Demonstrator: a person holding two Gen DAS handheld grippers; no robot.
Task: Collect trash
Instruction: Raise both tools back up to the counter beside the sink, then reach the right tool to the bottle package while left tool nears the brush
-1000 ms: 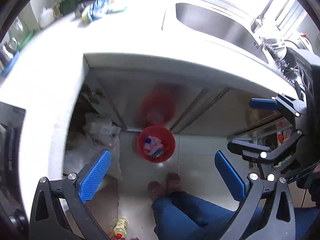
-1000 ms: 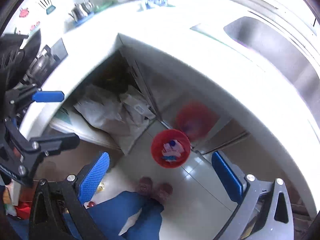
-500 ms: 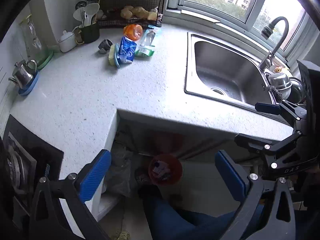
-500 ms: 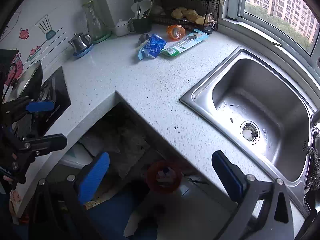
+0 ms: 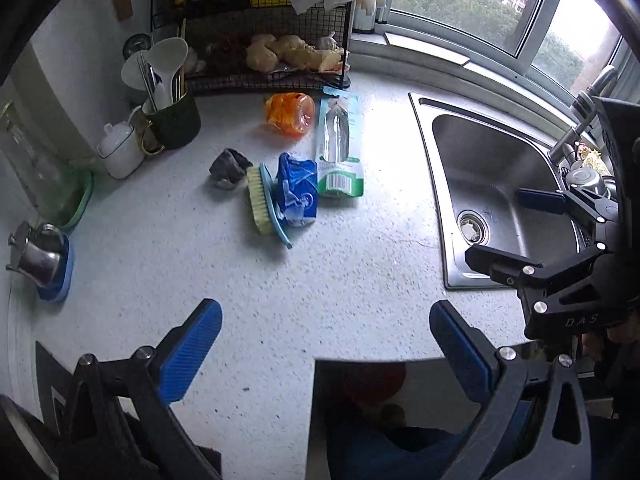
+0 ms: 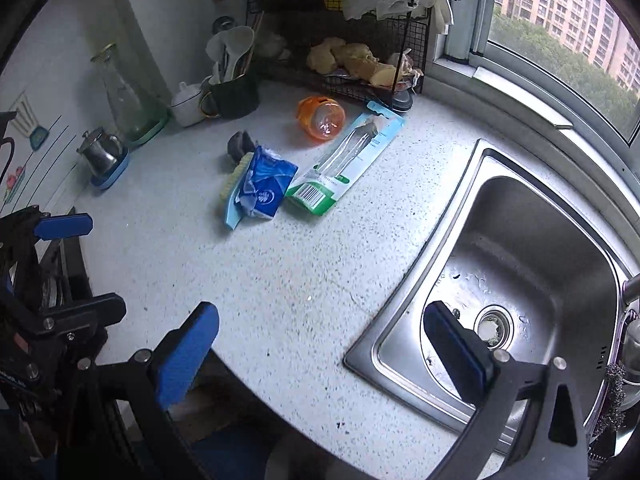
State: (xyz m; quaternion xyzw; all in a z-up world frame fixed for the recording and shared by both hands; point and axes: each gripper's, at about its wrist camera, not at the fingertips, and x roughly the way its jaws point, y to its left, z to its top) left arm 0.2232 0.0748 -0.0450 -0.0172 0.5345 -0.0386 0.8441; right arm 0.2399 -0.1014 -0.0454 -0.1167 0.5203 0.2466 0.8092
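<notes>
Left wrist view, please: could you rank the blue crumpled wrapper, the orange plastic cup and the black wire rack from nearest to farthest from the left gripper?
Measured from the left gripper:
1. Blue crumpled wrapper, mid-counter, beside the brush.
2. Orange plastic cup, lying on its side behind it.
3. Black wire rack, against the back wall.

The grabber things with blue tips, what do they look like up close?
Each one is a black plastic frame with two arms that spread in a V, joined by round silver bolts. The left gripper and the right gripper both end in flat, ribbed blue rubber fingertips. The right gripper's body, seen from the left camera, has pale letters "DAS". Blue trousers show below the counter.
</notes>
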